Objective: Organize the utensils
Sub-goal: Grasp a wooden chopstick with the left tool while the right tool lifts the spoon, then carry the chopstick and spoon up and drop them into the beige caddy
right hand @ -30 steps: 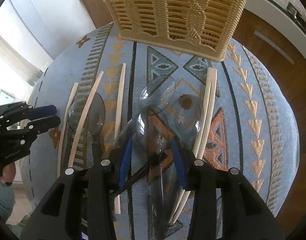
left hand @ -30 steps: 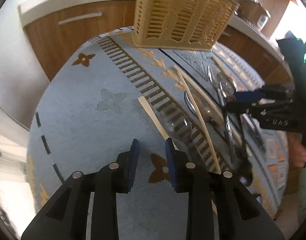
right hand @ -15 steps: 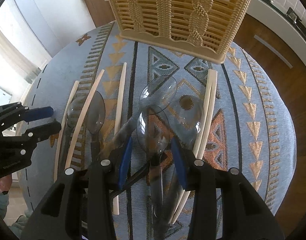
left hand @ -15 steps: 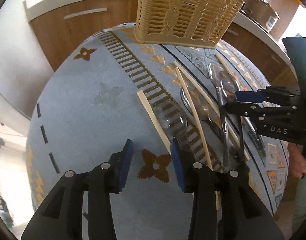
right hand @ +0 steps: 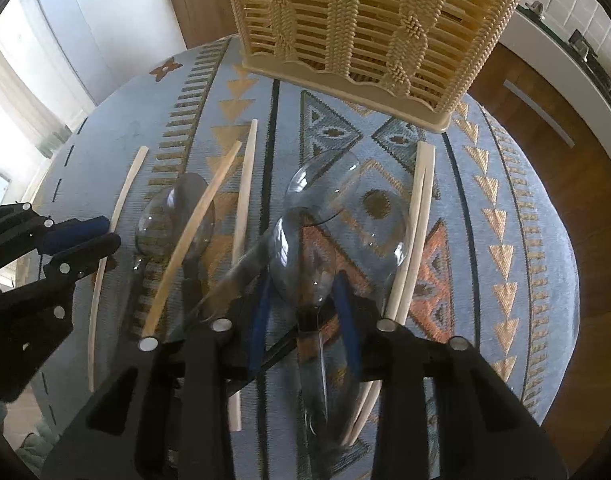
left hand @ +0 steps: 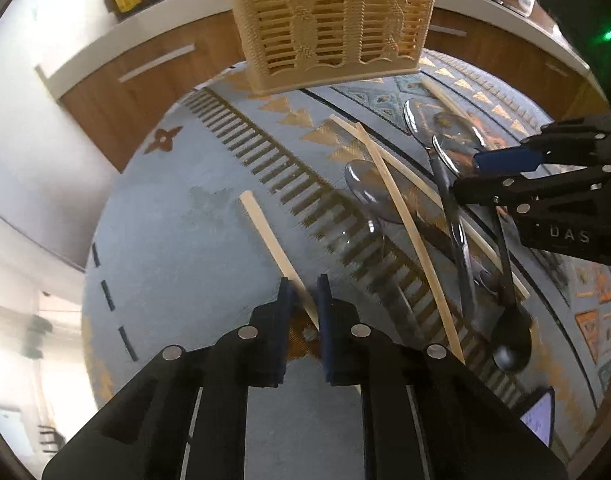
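My left gripper [left hand: 304, 300] points down at the blue patterned tablecloth [left hand: 177, 248]. Its jaws are closing, and the near end of a pale wooden chopstick [left hand: 271, 246] is pinched between the pads. My right gripper [right hand: 303, 284] hovers over a clear plastic spoon [right hand: 301, 256] whose thin neck lies between the blue pads. These jaws are closing too, with a gap still showing on both sides of the neck. A woven beige basket [right hand: 365, 28] stands at the far edge. The right gripper [left hand: 467, 178] also shows in the left wrist view.
Several more chopsticks [right hand: 193, 240] and clear spoons [right hand: 173, 216] lie scattered between the two grippers, with a black spoon [left hand: 509, 344] among them. A chopstick pair [right hand: 419, 216] lies to the right. Wooden cabinets [left hand: 137, 80] ring the round table. A phone [left hand: 539, 416] sits near the edge.
The left gripper slid right onto the lone chopstick and its jaws went from wide apart to nearly together. The right jaws narrowed slightly around the clear spoon's neck.
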`<state>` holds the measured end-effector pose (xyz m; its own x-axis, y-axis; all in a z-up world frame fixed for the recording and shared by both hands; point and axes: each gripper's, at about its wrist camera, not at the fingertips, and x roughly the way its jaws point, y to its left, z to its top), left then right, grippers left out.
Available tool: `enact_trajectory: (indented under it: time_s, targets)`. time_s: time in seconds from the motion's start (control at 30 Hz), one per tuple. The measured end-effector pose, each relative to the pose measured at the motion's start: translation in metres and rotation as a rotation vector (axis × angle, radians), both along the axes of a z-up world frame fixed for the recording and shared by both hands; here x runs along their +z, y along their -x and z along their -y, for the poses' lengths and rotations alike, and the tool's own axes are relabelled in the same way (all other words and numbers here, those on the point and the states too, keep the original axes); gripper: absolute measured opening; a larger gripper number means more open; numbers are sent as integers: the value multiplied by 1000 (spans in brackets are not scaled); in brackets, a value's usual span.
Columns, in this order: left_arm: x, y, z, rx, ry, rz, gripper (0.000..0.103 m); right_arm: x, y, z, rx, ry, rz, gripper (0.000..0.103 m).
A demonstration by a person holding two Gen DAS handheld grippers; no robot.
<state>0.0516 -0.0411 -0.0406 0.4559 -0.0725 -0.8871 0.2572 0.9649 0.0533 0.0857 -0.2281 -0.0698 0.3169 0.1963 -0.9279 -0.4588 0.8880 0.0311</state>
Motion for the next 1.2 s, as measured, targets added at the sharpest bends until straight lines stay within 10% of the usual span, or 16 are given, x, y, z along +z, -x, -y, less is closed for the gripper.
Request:
enact_trajectory:
  time_s: [0.37, 0.87, 1.03, 1.2]
  targets:
    - [-1, -2, -38, -54, 148, -30, 4, 1, -6, 13, -111, -37, -39, 28]
    - [2, -45, -18, -175, 85, -180, 16, 1, -27, -21, -41, 21, -72, 28]
    - [0, -44, -12, -165, 20, -143, 4, 5, -20, -35, -5, -2, -24, 28]
    - [20, -32, -23, -110, 144, 9, 3, 30, -1, -32, 20, -107, 97, 28]
